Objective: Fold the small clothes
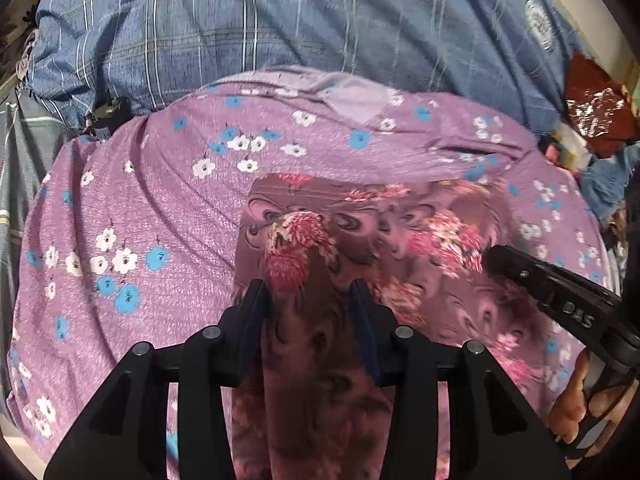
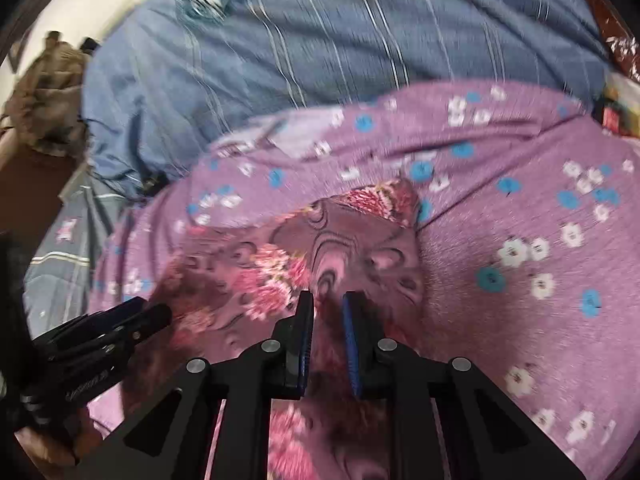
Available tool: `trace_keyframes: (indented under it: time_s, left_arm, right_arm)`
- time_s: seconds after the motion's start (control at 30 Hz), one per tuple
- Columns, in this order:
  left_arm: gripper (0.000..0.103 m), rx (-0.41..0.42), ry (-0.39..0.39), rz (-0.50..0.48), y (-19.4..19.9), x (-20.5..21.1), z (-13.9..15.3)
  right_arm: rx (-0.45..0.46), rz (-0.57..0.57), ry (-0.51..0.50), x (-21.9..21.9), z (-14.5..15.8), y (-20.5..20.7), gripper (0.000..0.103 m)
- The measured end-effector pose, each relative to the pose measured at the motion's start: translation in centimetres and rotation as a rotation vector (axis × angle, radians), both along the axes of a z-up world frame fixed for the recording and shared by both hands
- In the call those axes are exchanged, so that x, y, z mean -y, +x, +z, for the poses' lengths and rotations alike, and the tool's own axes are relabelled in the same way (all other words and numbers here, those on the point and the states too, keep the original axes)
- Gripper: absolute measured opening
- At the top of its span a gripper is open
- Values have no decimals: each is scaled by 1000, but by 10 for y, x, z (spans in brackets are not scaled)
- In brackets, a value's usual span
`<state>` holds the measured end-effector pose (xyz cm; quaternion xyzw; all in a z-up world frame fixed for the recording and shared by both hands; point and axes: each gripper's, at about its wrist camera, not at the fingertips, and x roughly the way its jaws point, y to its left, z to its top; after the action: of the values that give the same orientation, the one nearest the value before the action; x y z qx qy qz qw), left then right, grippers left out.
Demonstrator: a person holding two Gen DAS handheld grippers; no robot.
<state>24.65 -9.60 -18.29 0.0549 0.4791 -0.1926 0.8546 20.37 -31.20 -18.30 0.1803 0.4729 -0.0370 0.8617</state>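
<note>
A small mauve cloth with pink flowers (image 1: 360, 232) lies on a purple sheet with white and blue flowers (image 1: 160, 208); it also shows in the right wrist view (image 2: 320, 248). My left gripper (image 1: 310, 292) has its jaws partly closed around a raised fold of the cloth at its near left edge. My right gripper (image 2: 328, 304) is nearly shut on a fold at the cloth's near right side. The right gripper's tip shows in the left wrist view (image 1: 516, 264), and the left gripper shows in the right wrist view (image 2: 132, 320).
A blue striped cover (image 1: 280, 20) lies beyond the purple sheet. A dark red item (image 1: 596, 112) and mixed clothes sit at the far right. A brown heap (image 2: 52, 88) lies at the far left in the right wrist view.
</note>
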Motion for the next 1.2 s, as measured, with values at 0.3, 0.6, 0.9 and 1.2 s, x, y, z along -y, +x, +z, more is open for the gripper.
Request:
trace_keyframes:
  time_s: [0.3, 0.6, 0.9, 1.2]
  left_arm:
    - [63, -40, -20, 72, 9, -14, -17]
    - [63, 92, 23, 25, -68, -39, 19]
    - [73, 23, 96, 70, -95, -44, -13]
    - [84, 270, 42, 83, -138, -51, 76]
  right_arm:
    - [-12, 7, 10, 4, -5, 8, 16]
    - [98, 101, 20, -19, 34, -81, 20]
    - [5, 141, -181, -62, 11, -106, 24]
    - [145, 102, -260, -75, 88, -134, 39]
